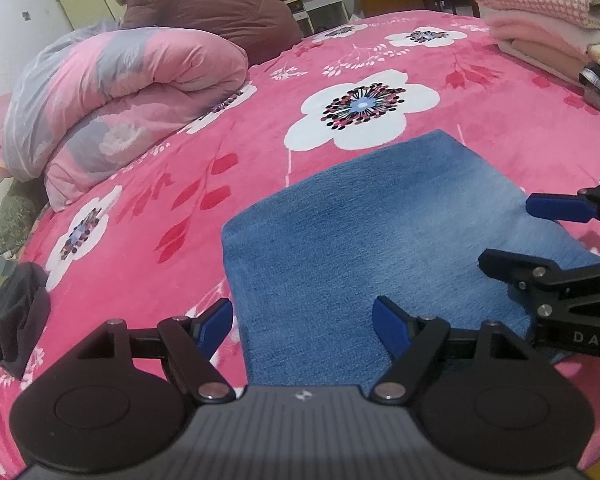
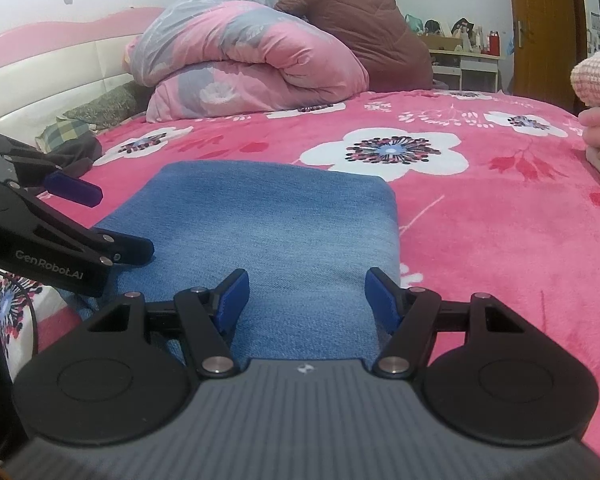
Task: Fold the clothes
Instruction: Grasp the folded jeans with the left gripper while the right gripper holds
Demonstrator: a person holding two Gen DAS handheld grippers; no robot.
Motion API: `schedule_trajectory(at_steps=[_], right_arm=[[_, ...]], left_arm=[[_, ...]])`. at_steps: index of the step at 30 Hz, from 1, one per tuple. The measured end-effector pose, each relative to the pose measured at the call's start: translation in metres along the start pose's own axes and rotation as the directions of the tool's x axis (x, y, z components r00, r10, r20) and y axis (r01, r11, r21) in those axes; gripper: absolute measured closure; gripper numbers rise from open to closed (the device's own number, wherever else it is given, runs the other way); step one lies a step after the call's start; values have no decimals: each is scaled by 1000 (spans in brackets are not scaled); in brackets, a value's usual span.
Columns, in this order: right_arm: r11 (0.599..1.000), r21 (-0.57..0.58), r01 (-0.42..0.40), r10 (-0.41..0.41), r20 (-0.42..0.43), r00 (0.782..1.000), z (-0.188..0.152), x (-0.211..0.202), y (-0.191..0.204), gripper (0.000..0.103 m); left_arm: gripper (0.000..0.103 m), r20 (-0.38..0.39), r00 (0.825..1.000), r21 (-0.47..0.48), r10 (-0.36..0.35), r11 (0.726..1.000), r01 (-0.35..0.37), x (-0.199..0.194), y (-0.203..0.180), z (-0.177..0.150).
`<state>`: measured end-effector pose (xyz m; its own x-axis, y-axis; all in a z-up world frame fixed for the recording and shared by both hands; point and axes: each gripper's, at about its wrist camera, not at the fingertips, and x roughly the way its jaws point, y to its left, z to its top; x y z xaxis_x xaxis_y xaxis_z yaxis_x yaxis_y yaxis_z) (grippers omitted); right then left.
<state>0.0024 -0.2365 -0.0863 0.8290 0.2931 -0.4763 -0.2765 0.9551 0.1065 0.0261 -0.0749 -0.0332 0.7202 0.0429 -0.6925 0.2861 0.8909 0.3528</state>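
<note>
A folded blue denim garment (image 1: pixel 380 248) lies flat on the pink floral bedspread (image 1: pixel 204 184); it also shows in the right wrist view (image 2: pixel 268 232). My left gripper (image 1: pixel 304 320) is open and empty, just above the garment's near left edge. My right gripper (image 2: pixel 304 296) is open and empty over the garment's near edge. The right gripper also shows in the left wrist view (image 1: pixel 512 232), at the garment's right side. The left gripper also shows in the right wrist view (image 2: pixel 120 220), at the garment's left side.
A rolled pink and grey quilt (image 1: pixel 112 96) lies at the head of the bed. A brown padded coat (image 1: pixel 208 4) sits behind it. A stack of folded clothes (image 1: pixel 548 20) stands at the right. A dark cloth (image 1: pixel 16 328) lies at the left edge.
</note>
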Motion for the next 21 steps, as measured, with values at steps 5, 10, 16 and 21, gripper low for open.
schedule_trajectory(at_steps=[5,10,16,21], right_arm=[[1000,-2,0,0,3,1000,0,0,0,38],[1000,-2,-1,1,7,1000,-1,0,1,38],[1000,-2,-4,4,10,1000,-1,0,0,38],[1000,0,-6,6,15,1000,-2,0,0,38]], left_arm=[[25,-2,1000,9,8,1000,-8,0,-2,1],[25,-2,1000,18,18,1000,-18,-1,-3,1],[25,-4,1000,27,29,999,-29,-1,-5,2],[24,-6,999,33,36,999,-36,-1,-6,3]])
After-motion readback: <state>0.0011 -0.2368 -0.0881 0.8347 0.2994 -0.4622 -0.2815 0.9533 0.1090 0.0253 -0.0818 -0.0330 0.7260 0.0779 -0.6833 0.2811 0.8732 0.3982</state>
